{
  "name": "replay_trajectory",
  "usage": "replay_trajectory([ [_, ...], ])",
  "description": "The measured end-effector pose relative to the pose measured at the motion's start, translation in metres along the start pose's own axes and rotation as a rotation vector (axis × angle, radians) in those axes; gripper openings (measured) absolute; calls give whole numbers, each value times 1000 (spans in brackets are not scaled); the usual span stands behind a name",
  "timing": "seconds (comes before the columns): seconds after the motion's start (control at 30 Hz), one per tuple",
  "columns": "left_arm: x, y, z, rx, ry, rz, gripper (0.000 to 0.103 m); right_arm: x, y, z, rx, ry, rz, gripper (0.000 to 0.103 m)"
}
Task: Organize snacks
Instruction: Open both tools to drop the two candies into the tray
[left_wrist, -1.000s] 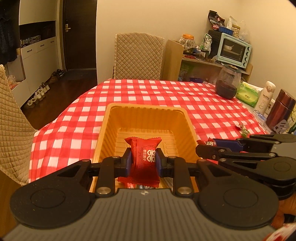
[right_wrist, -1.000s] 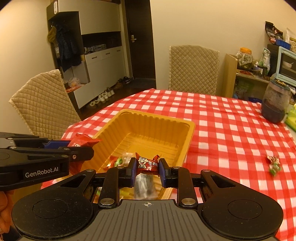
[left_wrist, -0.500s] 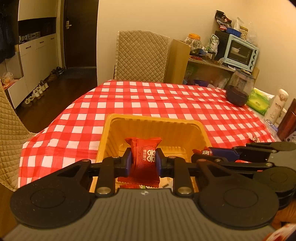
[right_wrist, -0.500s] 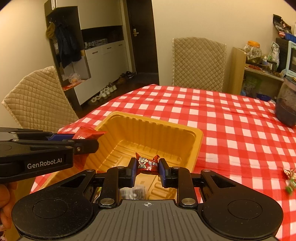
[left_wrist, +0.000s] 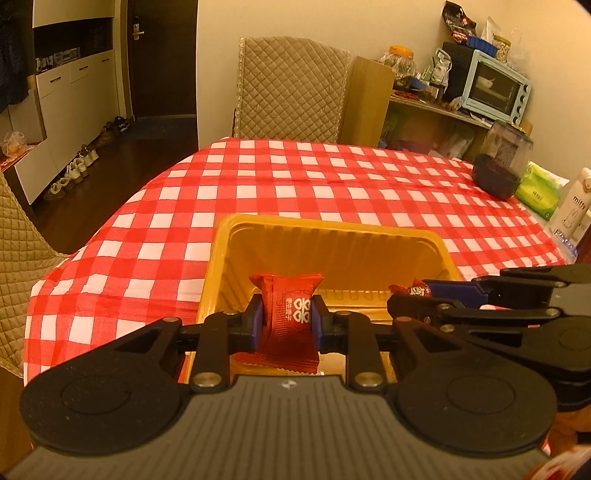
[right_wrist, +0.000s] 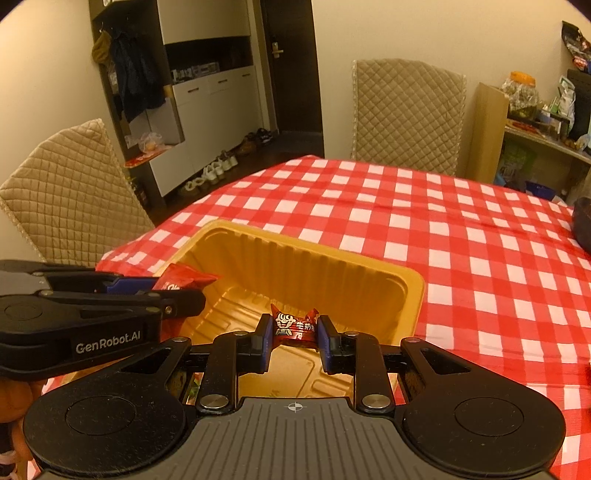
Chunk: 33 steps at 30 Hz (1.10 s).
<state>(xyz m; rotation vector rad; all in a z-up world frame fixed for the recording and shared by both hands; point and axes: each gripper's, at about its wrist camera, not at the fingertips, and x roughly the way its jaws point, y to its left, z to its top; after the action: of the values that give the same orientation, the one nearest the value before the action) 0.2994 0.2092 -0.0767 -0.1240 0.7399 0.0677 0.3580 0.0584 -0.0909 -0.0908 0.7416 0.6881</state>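
We count two black hand-held grippers: left (left_wrist: 286, 317), right (right_wrist: 294, 328). Two red snack packets: one flat red foil packet (left_wrist: 288, 317), one small twisted red candy wrapper (right_wrist: 294, 325). One yellow ribbed plastic tray (left_wrist: 332, 236). Two beige quilted chairs (right_wrist: 406, 114) (right_wrist: 70, 192). One red-and-white checked tabletop (left_wrist: 295, 184).

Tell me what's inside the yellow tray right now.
The far floor of the yellow tray shows bare and ribbed. Its near end is covered by both claws and their packets, the left claw and right claw, so contents there cannot be told.

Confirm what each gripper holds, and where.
Left gripper: red snack packet, pinched across its middle. Right gripper: small red wrapped candy, pinched at its sides.
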Motion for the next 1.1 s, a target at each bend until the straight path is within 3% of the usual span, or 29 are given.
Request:
replay_trajectory([
  [0.37,4,-4,4,1,-1,-1,24,-1,0,-2,6,-2,-5,26],
  [0.47,4,-4,5,4,-7,10,34,-2,0,-3,8,-5,-5,26],
  [1.1,-3,10,5,-21,-37,57,34,-10,-5,-3,48,-33,27,26],
])
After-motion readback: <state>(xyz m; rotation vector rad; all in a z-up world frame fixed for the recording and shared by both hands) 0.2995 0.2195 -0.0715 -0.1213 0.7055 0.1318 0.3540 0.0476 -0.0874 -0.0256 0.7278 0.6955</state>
